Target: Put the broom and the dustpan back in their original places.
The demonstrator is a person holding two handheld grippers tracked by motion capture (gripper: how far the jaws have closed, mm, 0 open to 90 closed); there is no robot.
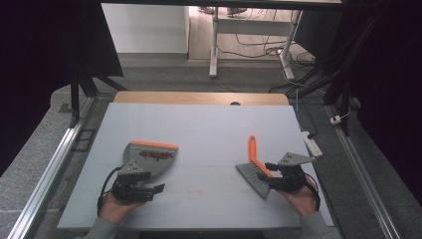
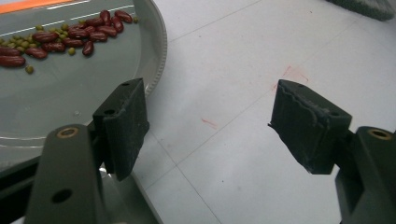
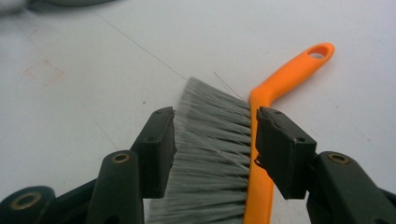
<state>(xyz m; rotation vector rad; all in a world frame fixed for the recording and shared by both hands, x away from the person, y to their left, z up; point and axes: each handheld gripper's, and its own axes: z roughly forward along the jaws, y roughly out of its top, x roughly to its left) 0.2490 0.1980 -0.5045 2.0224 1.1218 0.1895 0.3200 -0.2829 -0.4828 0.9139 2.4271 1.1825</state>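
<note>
On the pale table (image 1: pixel 199 124), the sweeping looks done: red beans (image 2: pixel 70 37) and small green ones lie heaped in the dustpan (image 1: pixel 152 157), and the brush (image 1: pixel 256 172) lies flat toward the right edge. The right gripper (image 3: pixel 212 154) straddles the brush head with its jaws spread wide, one pad at the bristle side and the other just beside the orange spine; whether the pads touch it cannot be told, but they do not squeeze it. The left gripper (image 2: pixel 208 126) sits at the near end of the dustpan, jaws spread and empty, one pad over the pan's rim.

Judging from this, the step in hand is letting go and backing away. That goes best if the right hand lifts straight off, so the soft grey bristles do not drag, and if the left hand avoids nudging the pan, since round, smooth beans roll easily on its slick grey plastic.

The pan has a finely ribbed curved rim and an orange lip. The brush handle is glossy, bent, with a hanging hole.
</note>
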